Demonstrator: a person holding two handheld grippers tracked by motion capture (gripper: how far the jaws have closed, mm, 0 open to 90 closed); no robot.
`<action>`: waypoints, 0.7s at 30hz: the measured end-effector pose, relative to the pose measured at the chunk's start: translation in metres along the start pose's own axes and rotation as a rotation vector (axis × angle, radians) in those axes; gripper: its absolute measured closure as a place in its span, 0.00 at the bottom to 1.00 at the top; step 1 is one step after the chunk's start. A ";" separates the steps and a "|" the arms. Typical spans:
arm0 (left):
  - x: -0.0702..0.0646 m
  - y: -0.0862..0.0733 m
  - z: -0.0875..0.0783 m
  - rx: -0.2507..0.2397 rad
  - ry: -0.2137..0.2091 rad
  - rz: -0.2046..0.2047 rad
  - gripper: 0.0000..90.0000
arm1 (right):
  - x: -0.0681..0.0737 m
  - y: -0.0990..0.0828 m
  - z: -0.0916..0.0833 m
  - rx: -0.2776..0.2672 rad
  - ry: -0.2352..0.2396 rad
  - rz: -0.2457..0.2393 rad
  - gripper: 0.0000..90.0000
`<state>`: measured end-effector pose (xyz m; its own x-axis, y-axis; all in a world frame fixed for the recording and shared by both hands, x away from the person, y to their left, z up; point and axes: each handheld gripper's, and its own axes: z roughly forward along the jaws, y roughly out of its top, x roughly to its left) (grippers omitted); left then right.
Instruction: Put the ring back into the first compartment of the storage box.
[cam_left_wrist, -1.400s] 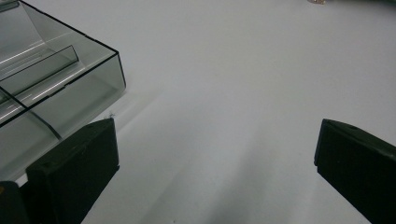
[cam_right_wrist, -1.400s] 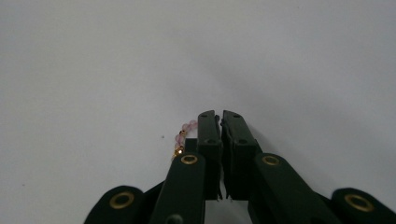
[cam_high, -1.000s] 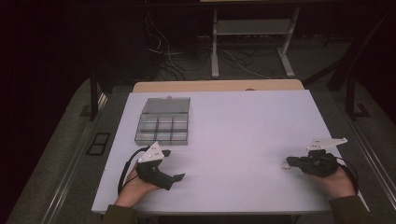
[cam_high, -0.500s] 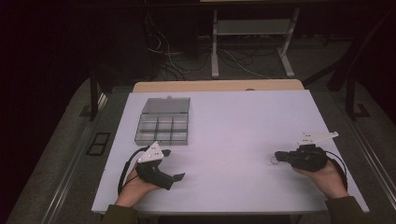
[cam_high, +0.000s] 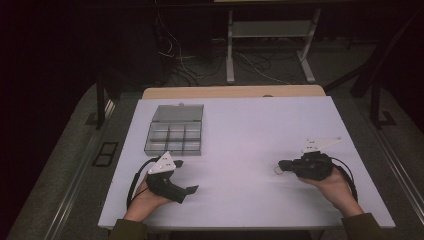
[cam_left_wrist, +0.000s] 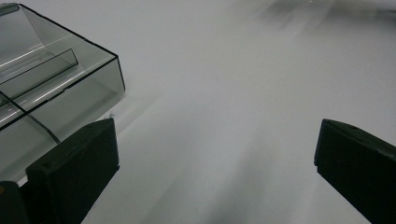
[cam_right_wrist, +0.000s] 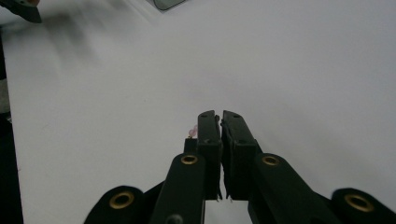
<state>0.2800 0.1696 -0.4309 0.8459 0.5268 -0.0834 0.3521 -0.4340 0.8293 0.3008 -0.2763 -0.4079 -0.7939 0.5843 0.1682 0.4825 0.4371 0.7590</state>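
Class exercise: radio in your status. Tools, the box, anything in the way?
Left tool open, beside compartment box. Right tool shut, something small and pinkish at its tip, unclear. White table between them.

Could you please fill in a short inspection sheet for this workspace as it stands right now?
Surface: white table, bare in the middle.
Job's things: clear compartment box at the far left, lid up.
Clutter: nothing seen.
Grippers: left hand-held gripper open beside the box; right hand-held gripper shut, with a tiny pinkish bit at its tip, too small to identify.
Cables: a black cable loops from the left gripper; loose cables lie on the floor beyond.
Surroundings: dark room, metal stand behind.
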 end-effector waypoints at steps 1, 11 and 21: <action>0.000 0.000 0.000 -0.001 0.000 -0.001 0.00 | 0.003 0.003 0.005 0.004 0.007 -0.005 0.95; -0.001 0.001 -0.001 -0.005 -0.001 -0.001 0.00 | 0.013 0.015 0.029 0.018 0.055 -0.027 0.95; 0.000 0.001 0.000 -0.005 -0.002 -0.003 0.00 | 0.026 0.025 0.057 0.044 0.113 -0.047 0.95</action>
<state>0.2800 0.1694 -0.4300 0.8458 0.5263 -0.0867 0.3521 -0.4288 0.8320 0.3137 -0.2110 -0.4204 -0.8516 0.4825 0.2049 0.4576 0.4934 0.7397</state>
